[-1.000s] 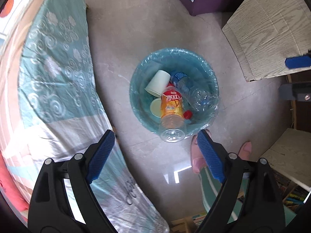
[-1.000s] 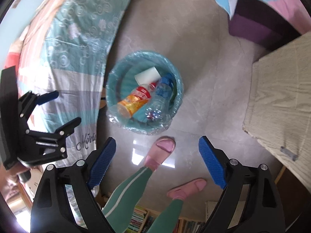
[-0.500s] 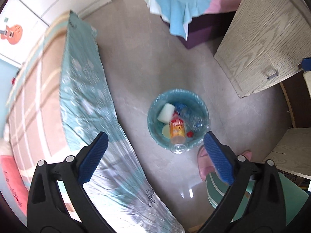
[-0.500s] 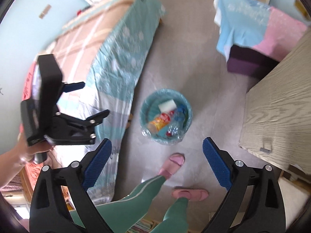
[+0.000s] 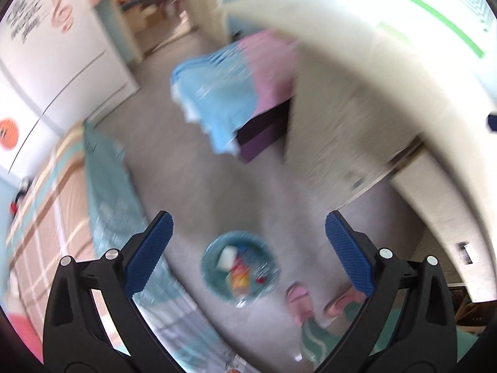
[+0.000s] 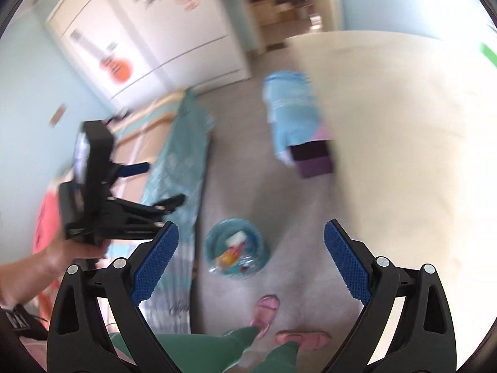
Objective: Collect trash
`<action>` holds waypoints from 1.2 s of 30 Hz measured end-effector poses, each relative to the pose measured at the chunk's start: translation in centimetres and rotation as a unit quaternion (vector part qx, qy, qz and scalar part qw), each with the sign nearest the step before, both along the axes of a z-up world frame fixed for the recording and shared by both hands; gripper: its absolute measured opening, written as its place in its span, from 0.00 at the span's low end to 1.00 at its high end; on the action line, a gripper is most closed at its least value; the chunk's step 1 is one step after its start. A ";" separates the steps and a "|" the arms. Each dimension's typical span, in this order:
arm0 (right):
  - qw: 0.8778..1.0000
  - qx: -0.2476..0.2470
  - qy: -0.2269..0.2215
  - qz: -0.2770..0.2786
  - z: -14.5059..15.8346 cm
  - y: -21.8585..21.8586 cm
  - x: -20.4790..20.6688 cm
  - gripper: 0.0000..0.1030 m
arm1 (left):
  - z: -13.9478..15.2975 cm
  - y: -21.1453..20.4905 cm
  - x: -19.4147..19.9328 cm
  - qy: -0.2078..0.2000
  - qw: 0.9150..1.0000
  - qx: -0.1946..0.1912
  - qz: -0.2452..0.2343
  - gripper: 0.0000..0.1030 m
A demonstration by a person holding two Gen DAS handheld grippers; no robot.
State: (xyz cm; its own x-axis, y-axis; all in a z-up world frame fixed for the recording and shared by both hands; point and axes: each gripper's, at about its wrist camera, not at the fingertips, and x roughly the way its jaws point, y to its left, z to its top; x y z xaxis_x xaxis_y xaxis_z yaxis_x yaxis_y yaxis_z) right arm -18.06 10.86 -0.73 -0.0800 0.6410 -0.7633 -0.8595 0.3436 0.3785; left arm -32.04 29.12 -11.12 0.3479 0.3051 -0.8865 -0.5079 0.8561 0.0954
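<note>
Both the left tool [image 5: 247, 258] and right tool [image 6: 250, 264], spread wide and empty, are now raised far above the bin [image 6: 236, 247] on the floor [image 6: 289, 233] beside the bed [image 6: 183, 168], where the trash [image 6: 236, 248] is seen gathered, so collection is judged essentially complete.

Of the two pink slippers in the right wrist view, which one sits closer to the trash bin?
The upper slipper, pointing toward the trash bin; the other slipper lies sideways, lower and further right.

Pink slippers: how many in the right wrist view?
2. One slipper is on the floor just below the trash bin, on a foot with a green trouser leg. The other slipper lies to its lower right, near the frame bottom.
</note>
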 end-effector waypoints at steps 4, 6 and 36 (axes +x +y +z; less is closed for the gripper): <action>0.995 -0.006 -0.020 -0.098 0.3 -6.8 3.0 0.91 | 3.9 -4.7 5.3 -0.042 0.997 0.001 -0.072 0.93; 0.989 -0.013 -0.019 -0.143 0.2 -10.1 4.3 0.91 | 5.4 -7.5 8.3 -0.054 0.991 0.005 -0.118 0.93; 0.802 -0.085 -0.071 -0.587 -0.9 -43.6 10.1 0.91 | 13.3 -43.0 30.5 -0.152 0.874 0.005 -0.461 0.94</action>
State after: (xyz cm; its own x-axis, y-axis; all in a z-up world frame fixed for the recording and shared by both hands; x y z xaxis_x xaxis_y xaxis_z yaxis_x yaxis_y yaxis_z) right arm -7.99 -32.73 -1.63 0.5975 0.0980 -0.7958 0.0630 0.9837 0.1685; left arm -1.53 -13.88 2.15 0.6694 -0.2216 -0.7091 0.3940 0.9151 0.0860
